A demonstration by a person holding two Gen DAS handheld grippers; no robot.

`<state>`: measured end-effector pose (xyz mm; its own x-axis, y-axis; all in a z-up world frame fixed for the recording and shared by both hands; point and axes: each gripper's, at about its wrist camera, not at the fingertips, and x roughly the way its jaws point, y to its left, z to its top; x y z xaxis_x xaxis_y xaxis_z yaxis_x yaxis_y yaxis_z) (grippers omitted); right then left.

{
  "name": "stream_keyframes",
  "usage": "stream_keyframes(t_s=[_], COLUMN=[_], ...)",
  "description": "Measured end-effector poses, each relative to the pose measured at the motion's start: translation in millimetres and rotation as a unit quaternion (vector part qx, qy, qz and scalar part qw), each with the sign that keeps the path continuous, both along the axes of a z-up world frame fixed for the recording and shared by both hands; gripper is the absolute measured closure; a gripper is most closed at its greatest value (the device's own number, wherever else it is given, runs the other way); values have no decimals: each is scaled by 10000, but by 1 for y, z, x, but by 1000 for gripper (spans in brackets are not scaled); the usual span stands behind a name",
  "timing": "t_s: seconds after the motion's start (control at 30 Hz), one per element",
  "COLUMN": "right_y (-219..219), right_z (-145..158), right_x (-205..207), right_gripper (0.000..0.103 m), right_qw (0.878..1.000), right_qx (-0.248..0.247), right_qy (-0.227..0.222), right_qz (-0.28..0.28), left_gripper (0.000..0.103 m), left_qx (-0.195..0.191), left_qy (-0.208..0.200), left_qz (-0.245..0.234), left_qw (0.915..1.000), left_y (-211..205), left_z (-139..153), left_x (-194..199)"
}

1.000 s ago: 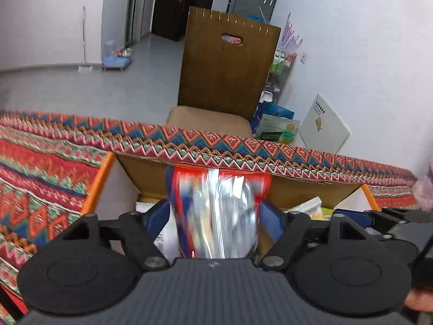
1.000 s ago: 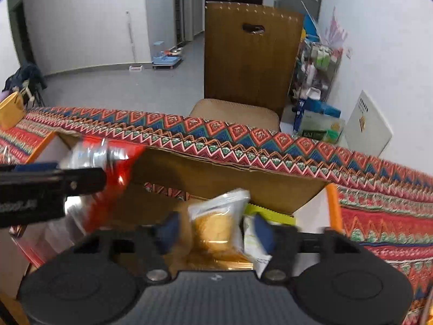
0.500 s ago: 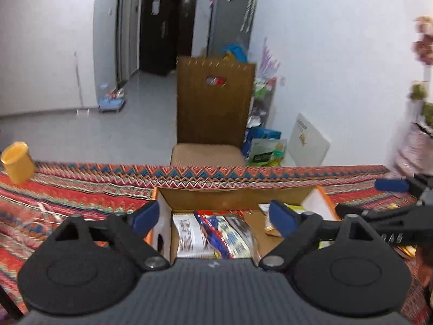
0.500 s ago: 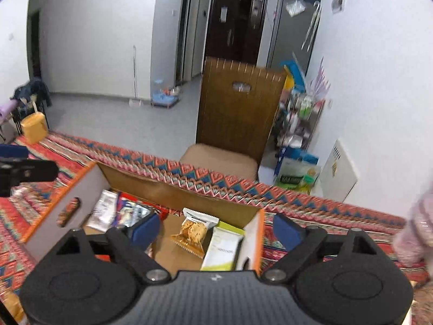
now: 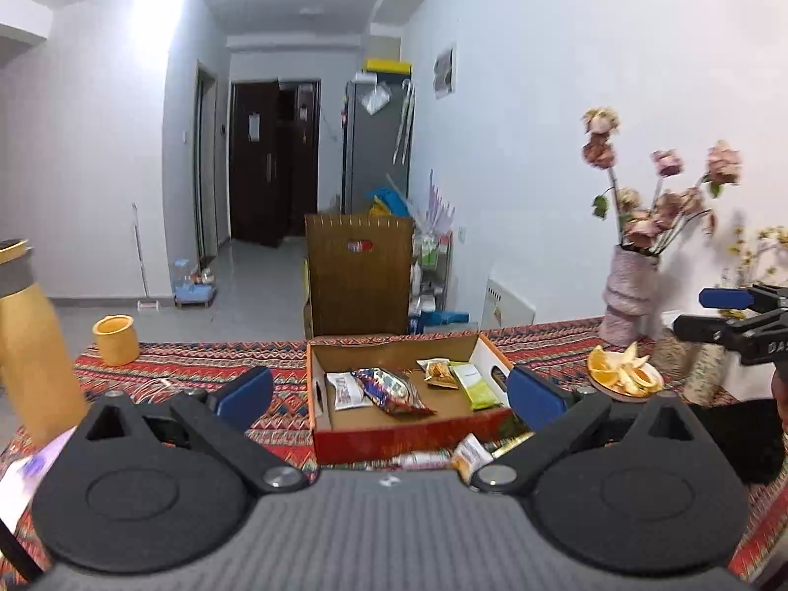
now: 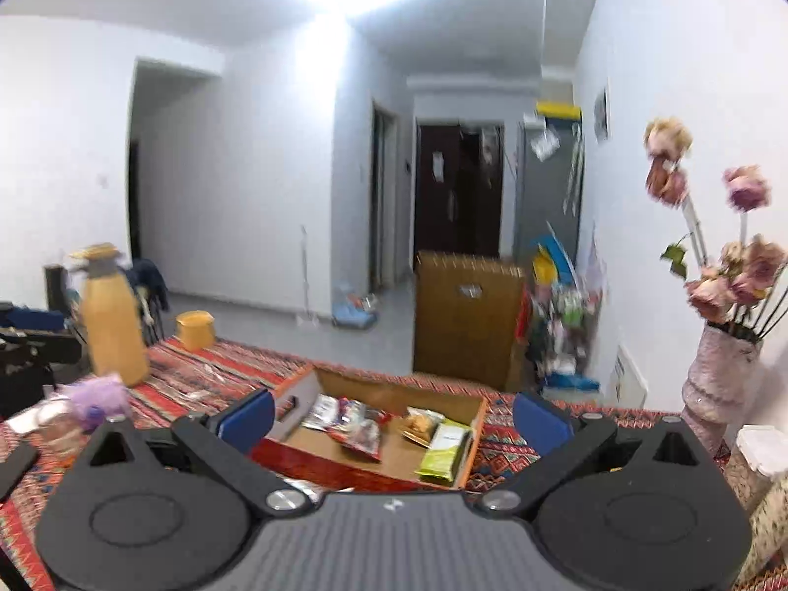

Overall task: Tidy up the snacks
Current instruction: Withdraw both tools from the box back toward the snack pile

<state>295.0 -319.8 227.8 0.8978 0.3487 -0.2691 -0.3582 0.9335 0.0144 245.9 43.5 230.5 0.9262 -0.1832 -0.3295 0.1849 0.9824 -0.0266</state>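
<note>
**Snack box seen half filled on patterned table**

A white-walled room with a dark door at the far end is shown, and a table covered by a red patterned cloth fills the foreground. An open cardboard box is seen on the cloth at the centre of both views, in front of a brown wooden chair.

Four packets are laid inside the box: a white packet at 9 o'clock, a red and blue foil packet just beside it, a cookie packet towards 1 o'clock and a green packet along the 3 o'clock wall. More snack packets are seen on the cloth against the box's near wall.

The left gripper is held back from the box with its jaws spread wide and nothing between them. The right gripper is likewise held wide and empty.

A yellow bottle and a yellow cup are placed at 10 o'clock of the box. A plate of orange pieces and a vase of dried roses are placed at 3 o'clock.
</note>
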Motion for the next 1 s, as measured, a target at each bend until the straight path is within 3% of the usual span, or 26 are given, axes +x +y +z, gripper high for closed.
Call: stream_keyframes(t_s=[0.23, 0.4, 0.53, 0.67, 0.83, 1.0], right_y=[-5, 18, 47, 66, 64, 70], right_z=[-49, -115, -175, -220, -238, -241], right_x=[-117, -164, -181, -178, -175, -164], right_gripper=[0, 0, 0, 0, 0, 0], right_qw=[9975, 9988, 9990, 9984, 9975, 9974], right_qx=[340, 13, -345, -193, 211, -121], right_qy=[-588, -477, -260, 323, 627, 639], right_qz=[188, 116, -71, -412, -255, -310], left_gripper=[0, 0, 0, 0, 0, 0], left_qx=[156, 93, -29, 218, 246, 228], left_qy=[-717, -716, -277, 134, 326, 404], left_qz=[243, 430, 770, 636, 642, 698], left_qw=[9970, 9965, 9966, 9976, 9971, 9965], left_y=[13, 10, 4, -4, -4, -1], left_z=[-54, -119, -164, -194, -208, -214], left_x=[-120, -165, -171, -159, -147, -133])
